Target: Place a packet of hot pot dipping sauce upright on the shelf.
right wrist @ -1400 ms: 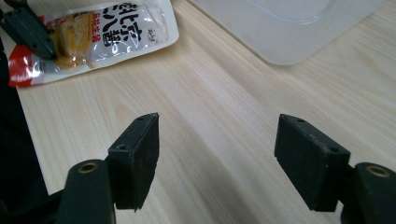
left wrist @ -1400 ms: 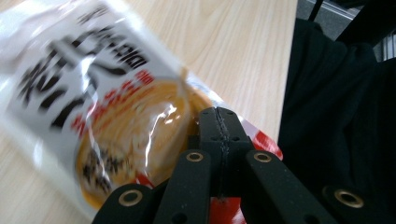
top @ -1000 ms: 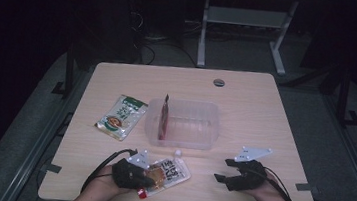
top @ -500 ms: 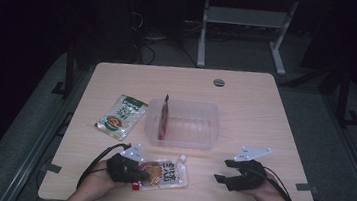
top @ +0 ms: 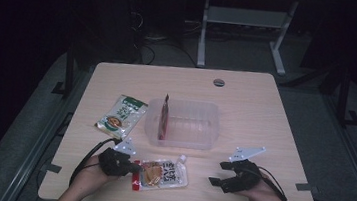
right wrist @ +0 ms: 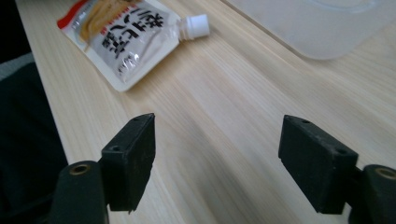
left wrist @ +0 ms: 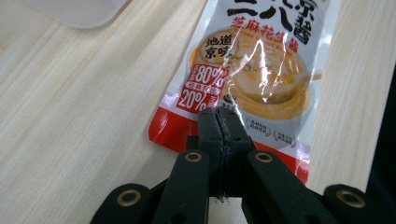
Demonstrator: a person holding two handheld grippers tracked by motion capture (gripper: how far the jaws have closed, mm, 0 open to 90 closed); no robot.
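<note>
A spouted sauce pouch (top: 163, 174) (left wrist: 261, 70) (right wrist: 126, 39) lies flat near the table's front edge, white cap toward the right. My left gripper (top: 136, 168) (left wrist: 219, 112) is shut, its tips resting over the pouch's red bottom edge; whether any film is pinched I cannot tell. My right gripper (top: 218, 172) (right wrist: 217, 149) stands open over bare wood to the right of the pouch, and its jaws have just been opening with nothing between them. A clear plastic container (top: 186, 104) (right wrist: 317, 28) sits mid-table with a red packet (top: 164, 119) standing on edge inside.
A green snack packet (top: 121, 116) lies left of the container. The wooden table (top: 245, 117) has a round grommet (top: 219, 82) at the back. The front edge runs just under both hands. A metal stand (top: 203, 33) is on the floor beyond.
My left gripper has slid a little to the left, from over the pouch's end to its bottom edge. The pouch has hardly shifted. My right hand has stayed where it was.
</note>
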